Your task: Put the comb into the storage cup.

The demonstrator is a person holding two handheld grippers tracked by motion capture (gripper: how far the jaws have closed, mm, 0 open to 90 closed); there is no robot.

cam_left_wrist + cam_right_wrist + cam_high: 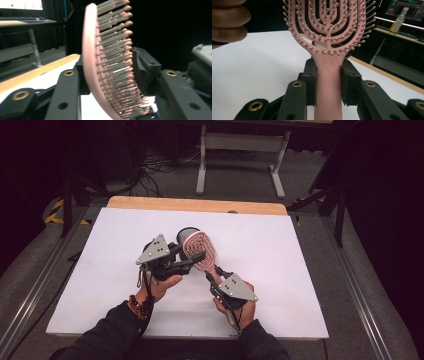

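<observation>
Pink vented hairbrush (201, 251) — held above table, bristles up.

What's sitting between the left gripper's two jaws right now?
The pink hairbrush head stands edge-on between the left gripper's jaws in the left gripper view, back toward one pad, bristle tips toward the other. The right gripper clamps its handle.

Matt pink plastic hairbrush (328, 72), smooth white table (280, 250) with wooden edge.

Beyond the tools we see a white surface (280, 250) with a wooden strip (197, 204) along its far edge. Farther off stands a grey-legged bench (240, 142), cables (157, 167) beside it. A yellow bottle (398, 21) stands on a side desk.
</observation>
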